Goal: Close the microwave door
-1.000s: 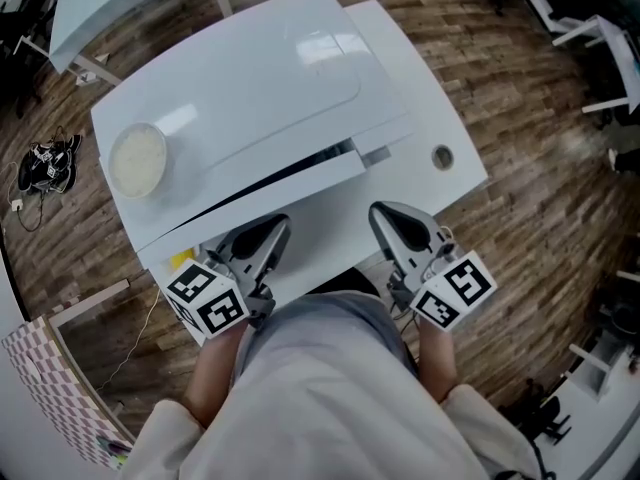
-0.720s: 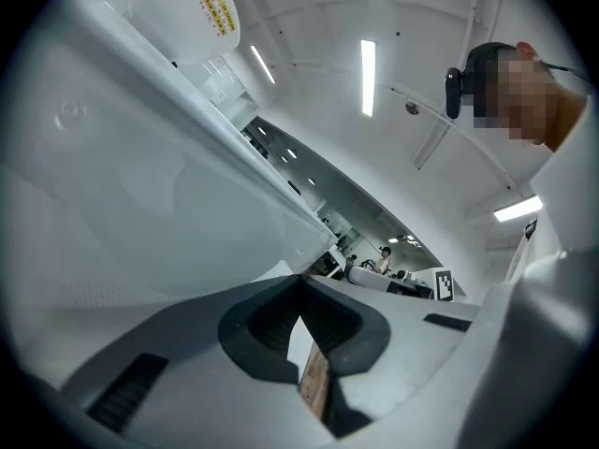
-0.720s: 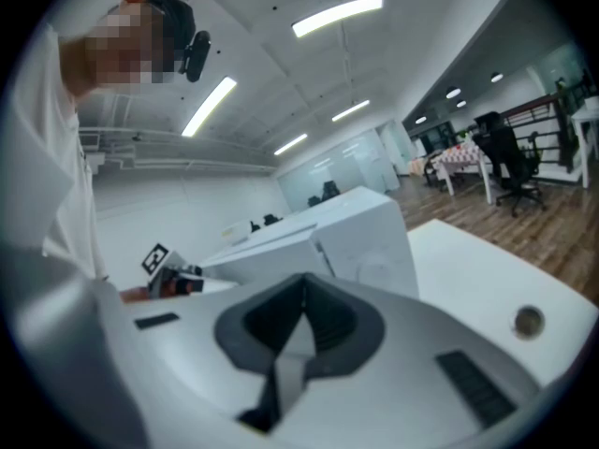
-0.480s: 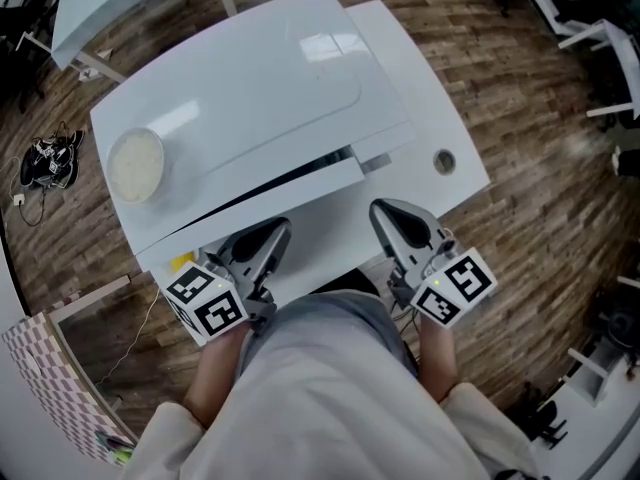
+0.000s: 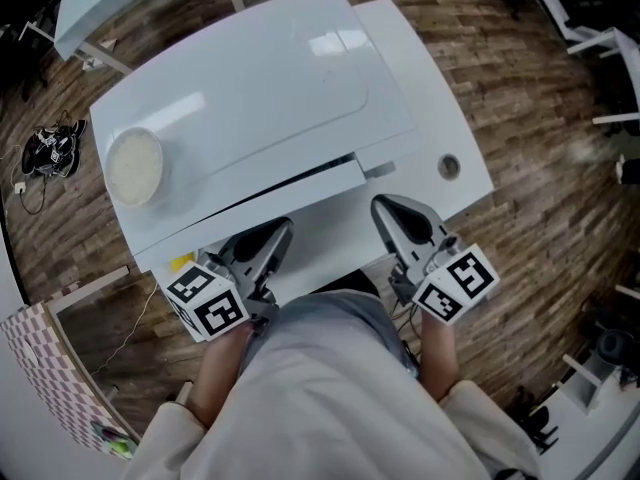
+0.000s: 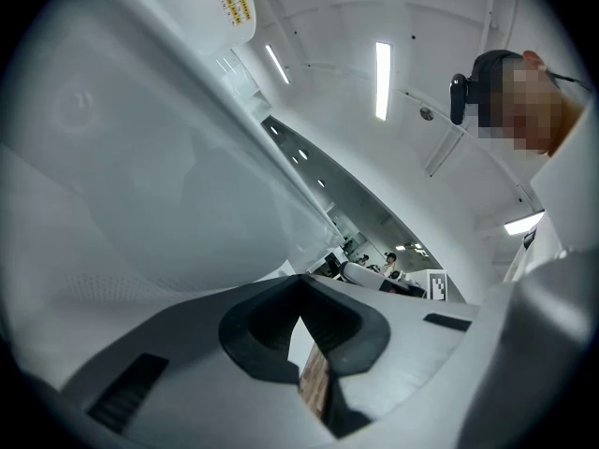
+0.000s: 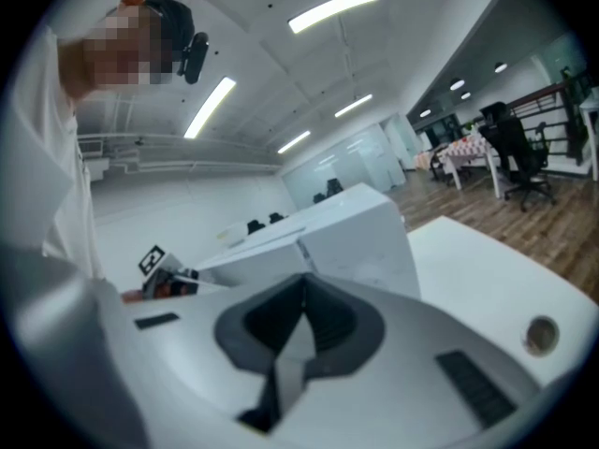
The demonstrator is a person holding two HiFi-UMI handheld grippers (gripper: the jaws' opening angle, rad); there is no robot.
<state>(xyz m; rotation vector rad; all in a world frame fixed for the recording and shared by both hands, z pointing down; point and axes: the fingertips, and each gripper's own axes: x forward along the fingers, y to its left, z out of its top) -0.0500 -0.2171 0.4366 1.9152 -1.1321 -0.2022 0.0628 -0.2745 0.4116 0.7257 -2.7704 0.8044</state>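
The white microwave (image 5: 250, 98) stands on a white table (image 5: 440, 128) and fills the middle of the head view. Its door (image 5: 300, 186) faces me, with a thin dark gap running along the door's top edge. My left gripper (image 5: 276, 230) is shut with nothing in it and hangs just in front of the door's left part. My right gripper (image 5: 384, 208) is also shut with nothing in it, at the door's right end. In the left gripper view the left gripper (image 6: 301, 284) points past the microwave's white side (image 6: 140, 204). The right gripper (image 7: 301, 282) looks at the microwave (image 7: 346, 227) from the right.
A round cream dish (image 5: 135, 165) lies on the microwave's top at the left. The table has a round cable hole (image 5: 448, 166) at the right. Wooden floor (image 5: 540, 168) surrounds the table. Black cables (image 5: 45, 153) lie at the far left. Office chairs (image 7: 515, 152) stand beyond.
Both grippers stay where they were, shut. Only the head view has shifted a little.
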